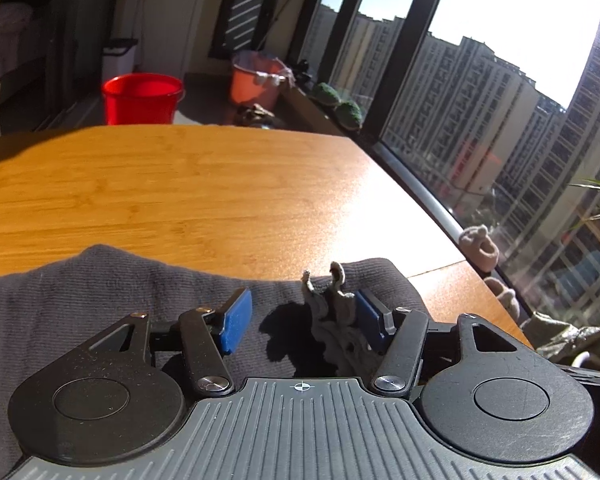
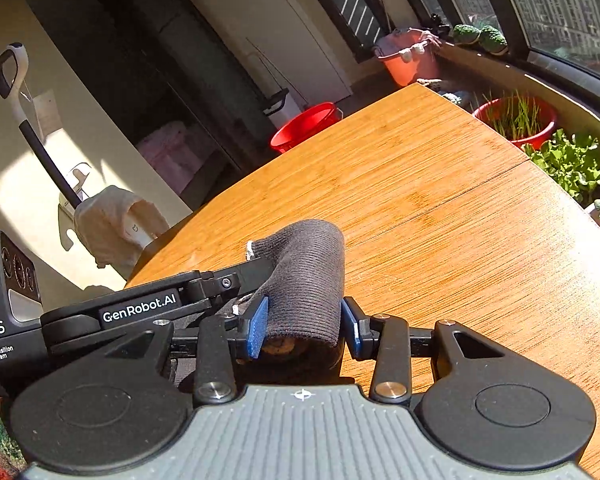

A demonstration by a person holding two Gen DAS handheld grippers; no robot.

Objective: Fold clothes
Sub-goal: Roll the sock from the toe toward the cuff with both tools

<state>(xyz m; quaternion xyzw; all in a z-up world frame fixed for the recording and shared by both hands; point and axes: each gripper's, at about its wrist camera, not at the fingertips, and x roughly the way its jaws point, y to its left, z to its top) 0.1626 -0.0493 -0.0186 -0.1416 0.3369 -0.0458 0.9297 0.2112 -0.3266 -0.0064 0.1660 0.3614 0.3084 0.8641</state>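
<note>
Looking at the wooden table (image 1: 204,184) as the anchor, the dark grey knit garment (image 1: 112,292) sits at the table's near edge, spread wide across it from left to right, so its long axis runs crossways to the way the left gripper (image 1: 300,318) points. That left gripper is right over the cloth with its blue pads (image 1: 236,322) spread well apart, not clamping anything as far as I can tell; a small scrunched bit of paler, frayed fabric (image 1: 330,304) stands up just beside its right pad, touching or nearly so, but the gap is wide open. Moving rightward, the right gripper (image 2: 304,326) is over the same near edge of the table, and a rolled or folded hump of the same grey knit (image 2: 308,276) lies between its blue pads (image 2: 258,326), running forward along the fingers. The pads look close to the cloth on both sides, but I honestly can't tell if they're pinching it or just bracketing it. The left tool's body (image 2: 140,308) pokes in from the left in the right wrist view, so the two are near each other. My guess: the right one is better placed on the fabric for the next fold, and the far side of the table is bare for laying it over.
</note>
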